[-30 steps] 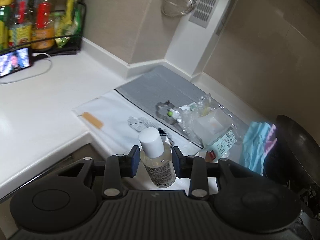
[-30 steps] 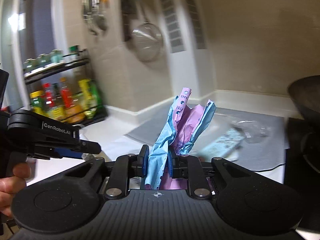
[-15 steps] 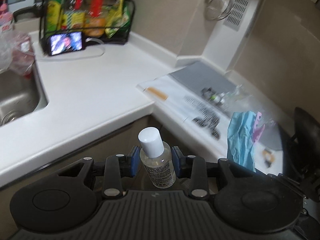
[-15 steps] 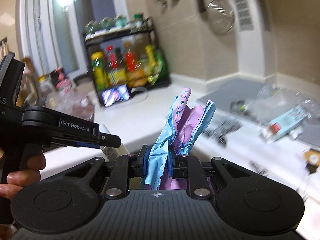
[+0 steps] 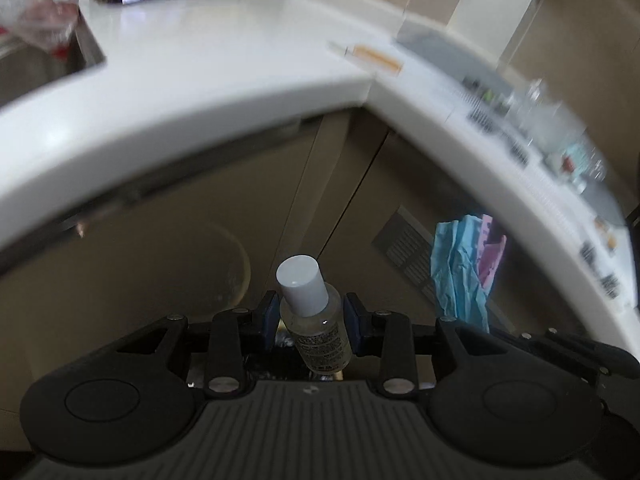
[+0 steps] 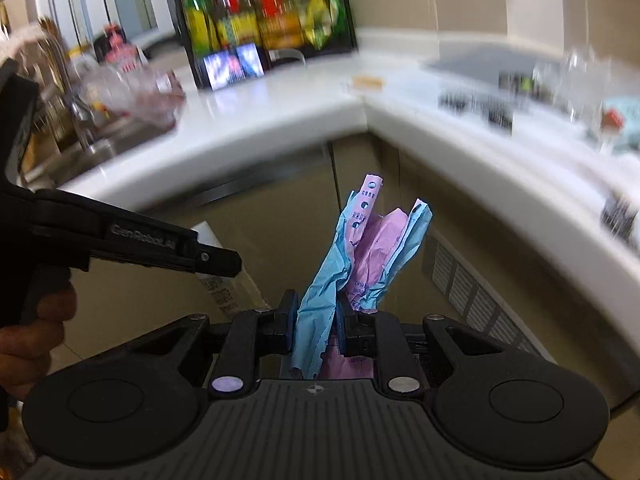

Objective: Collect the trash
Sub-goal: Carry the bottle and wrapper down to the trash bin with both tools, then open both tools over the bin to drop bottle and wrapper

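The white L-shaped countertop (image 5: 224, 80) curves across both views from nine to three o'clock, with beige cabinet doors (image 5: 160, 240) below it. At ten o'clock in the left wrist view a steel sink (image 5: 44, 64) is sunk into the counter; a crumpled clear plastic bag (image 5: 36, 16) lies at its edge. At twelve o'clock in the right wrist view a black wire rack (image 6: 264, 12) holds sauce bottles and green packets, and a lit phone (image 6: 234, 66) leans against its foot. More litter, blurred, lies along the counter at two o'clock.

The right gripper (image 6: 316, 328) pinches a crumpled wad of blue and pink paper (image 6: 360, 256), which stands up out of its jaws in front of the cabinets. The left gripper (image 5: 312, 320) is clamped on a small clear bottle (image 5: 316, 328) with a white cap (image 5: 301, 284), tilted slightly towards eleven o'clock. A hand (image 6: 32, 328) grips its handle at nine o'clock.
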The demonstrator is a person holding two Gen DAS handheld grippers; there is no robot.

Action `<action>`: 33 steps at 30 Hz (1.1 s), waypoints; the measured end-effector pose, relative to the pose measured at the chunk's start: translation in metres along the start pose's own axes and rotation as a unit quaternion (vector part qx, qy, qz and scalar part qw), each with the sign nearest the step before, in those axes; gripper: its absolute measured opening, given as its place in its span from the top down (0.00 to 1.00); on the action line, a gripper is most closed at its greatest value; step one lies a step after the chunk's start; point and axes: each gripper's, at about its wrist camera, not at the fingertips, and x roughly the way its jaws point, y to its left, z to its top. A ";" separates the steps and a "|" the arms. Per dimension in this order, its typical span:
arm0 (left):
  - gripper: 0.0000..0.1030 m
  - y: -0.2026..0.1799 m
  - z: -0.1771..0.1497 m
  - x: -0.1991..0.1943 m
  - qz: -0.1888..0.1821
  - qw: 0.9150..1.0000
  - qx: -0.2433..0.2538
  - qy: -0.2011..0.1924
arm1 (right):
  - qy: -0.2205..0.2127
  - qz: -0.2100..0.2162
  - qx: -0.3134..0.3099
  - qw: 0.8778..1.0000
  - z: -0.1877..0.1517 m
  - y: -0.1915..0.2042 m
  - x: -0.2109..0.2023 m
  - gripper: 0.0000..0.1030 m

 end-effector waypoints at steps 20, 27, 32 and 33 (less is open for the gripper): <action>0.63 0.025 -0.069 0.229 0.032 0.983 0.086 0.157 | 0.235 -0.025 0.052 0.970 -0.107 -0.052 0.220 0.79; 0.64 0.041 -0.087 0.298 0.066 0.972 0.088 0.208 | 0.321 -0.056 0.045 0.944 -0.147 -0.070 0.305 0.80; 0.63 0.047 -0.092 0.318 0.076 0.967 0.094 0.222 | 0.343 -0.059 0.048 0.936 -0.160 -0.076 0.326 0.77; 0.63 0.048 -0.093 0.321 0.078 0.967 0.090 0.225 | 0.342 -0.062 0.050 0.936 -0.159 -0.079 0.327 0.77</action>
